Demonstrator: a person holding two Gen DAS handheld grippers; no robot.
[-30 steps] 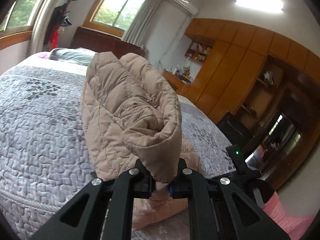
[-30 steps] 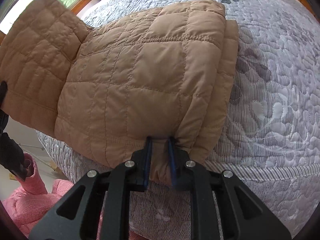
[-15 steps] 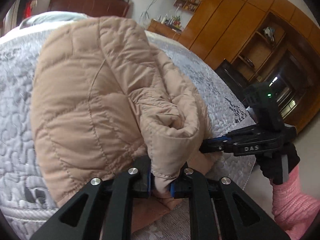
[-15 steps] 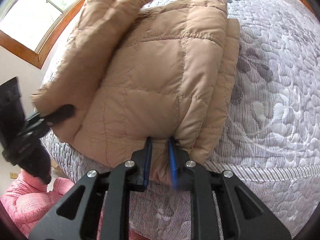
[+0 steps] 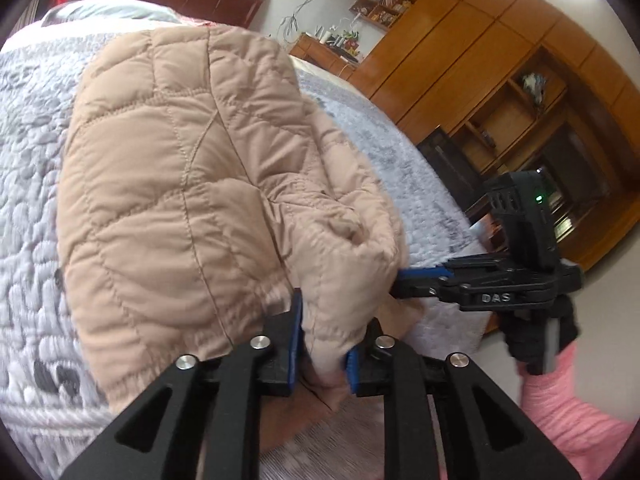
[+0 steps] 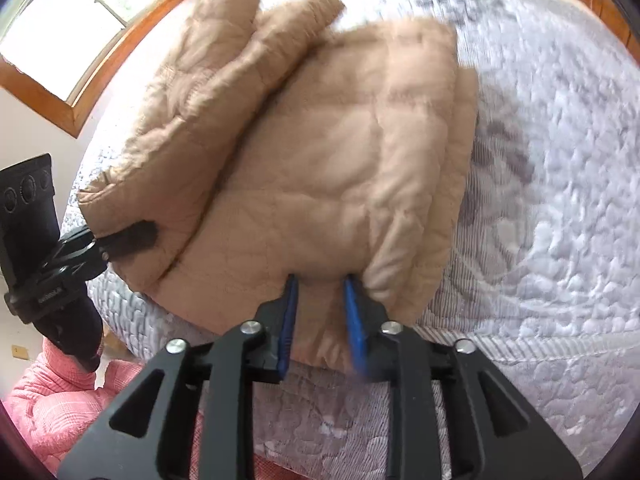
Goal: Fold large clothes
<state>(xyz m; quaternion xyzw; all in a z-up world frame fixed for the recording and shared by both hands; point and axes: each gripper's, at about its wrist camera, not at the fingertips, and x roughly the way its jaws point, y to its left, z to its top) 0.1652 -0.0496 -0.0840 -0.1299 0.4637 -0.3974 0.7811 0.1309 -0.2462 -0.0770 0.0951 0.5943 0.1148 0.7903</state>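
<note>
Sleeve [image 5: 192, 184] now folded onto one jacket [image 6: 344, 184] | two hand-held grippers, left [image 5: 320, 344], right [image 6: 320, 320]: jaws opening, fabric between

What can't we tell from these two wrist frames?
- Left wrist view: the left hand-held gripper pad contact with the tan quilted jacket is unclear as its jaws open; cloth bulges over them.
- Right wrist view: the right hand-held gripper right pad is motion-blurred.
- Both: the jacket's underside and lower layers are hidden by its own folds.
</note>
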